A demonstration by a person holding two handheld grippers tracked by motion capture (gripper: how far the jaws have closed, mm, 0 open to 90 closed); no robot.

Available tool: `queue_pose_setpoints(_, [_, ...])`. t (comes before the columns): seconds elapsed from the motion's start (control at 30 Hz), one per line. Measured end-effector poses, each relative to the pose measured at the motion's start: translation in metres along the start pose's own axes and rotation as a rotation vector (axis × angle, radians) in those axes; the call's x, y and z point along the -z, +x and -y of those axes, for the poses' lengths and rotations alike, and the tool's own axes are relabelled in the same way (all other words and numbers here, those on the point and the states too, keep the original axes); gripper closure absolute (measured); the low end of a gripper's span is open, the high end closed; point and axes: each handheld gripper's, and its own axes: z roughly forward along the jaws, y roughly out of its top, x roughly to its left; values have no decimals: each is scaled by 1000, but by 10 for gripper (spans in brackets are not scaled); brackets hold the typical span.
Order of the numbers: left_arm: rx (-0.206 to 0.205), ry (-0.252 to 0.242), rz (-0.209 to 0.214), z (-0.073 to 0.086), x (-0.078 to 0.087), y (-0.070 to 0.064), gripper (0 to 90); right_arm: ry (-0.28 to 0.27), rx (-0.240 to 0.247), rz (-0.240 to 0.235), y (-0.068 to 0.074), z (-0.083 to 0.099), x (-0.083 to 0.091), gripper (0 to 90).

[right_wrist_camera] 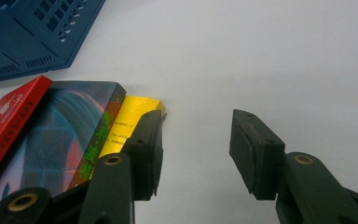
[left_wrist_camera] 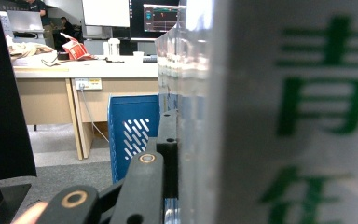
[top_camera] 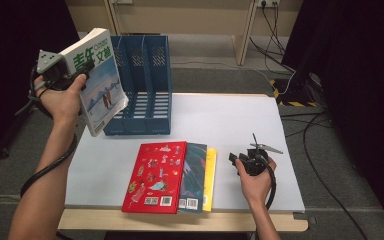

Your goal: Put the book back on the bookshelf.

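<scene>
At the far left of the high view, the left gripper [top_camera: 82, 70] is raised above the table's left edge, held in the person's left hand [top_camera: 65, 100]. It is clamped on a magazine [top_camera: 97, 82] with green characters on a white band and a pale blue winter picture on its cover. The magazine is off the table, tilted, its top leaning to the left, just in front of the left end of the blue file rack [top_camera: 142, 85]. In the left gripper view one black jaw presses flat against the magazine [left_wrist_camera: 279, 112], whose white cover with green characters stands close on the right; the rack's blue perforated wall [left_wrist_camera: 133, 133] shows beyond, and a desk with a monitor lies far off.

The rack stands upright on the far left part of the white table [top_camera: 230, 120], with three open slots facing the person.

Nearer, at the middle of the table's near edge, three books lie flat and overlapping: a red book [top_camera: 155, 177] on top at the left, a dark teal book [top_camera: 195, 177] partly under it, and a yellow book [top_camera: 210, 177] showing as a strip at the right.

Right of the books, the right gripper [top_camera: 237, 160] rests low at the table in the person's right hand [top_camera: 255, 182], pointing left toward the yellow book. In the right gripper view its jaws stand apart with nothing between them, above bare table, the left jaw near the yellow book's [right_wrist_camera: 130, 121] corner.
</scene>
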Motion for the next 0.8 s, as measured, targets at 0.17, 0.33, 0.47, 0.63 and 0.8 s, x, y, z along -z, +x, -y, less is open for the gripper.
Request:
queue_pose_setpoints(0.17, [-4, 3, -4, -1, -7, 0, 736, 0, 5, -2, 0, 0, -1, 547])
queue_pose_setpoints(0.33, [-10, 7, -8, -3, -13, -1, 736, -1, 5, -3, 0, 0, -1, 547])
queue_pose_setpoints(0.47, [-4, 10, -11, -3, -18, 0, 737, -2, -3, -1, 0, 0, 0, 547])
queue_pose_setpoints(0.63, [1, 14, -17, -3, -23, 1, 736, -2, -1, -2, -1, 0, 0, 547])
queue_pose_setpoints(0.8, [2, 20, -24, -2, -27, 3, 737, -4, -1, -3, -2, 0, 0, 547])
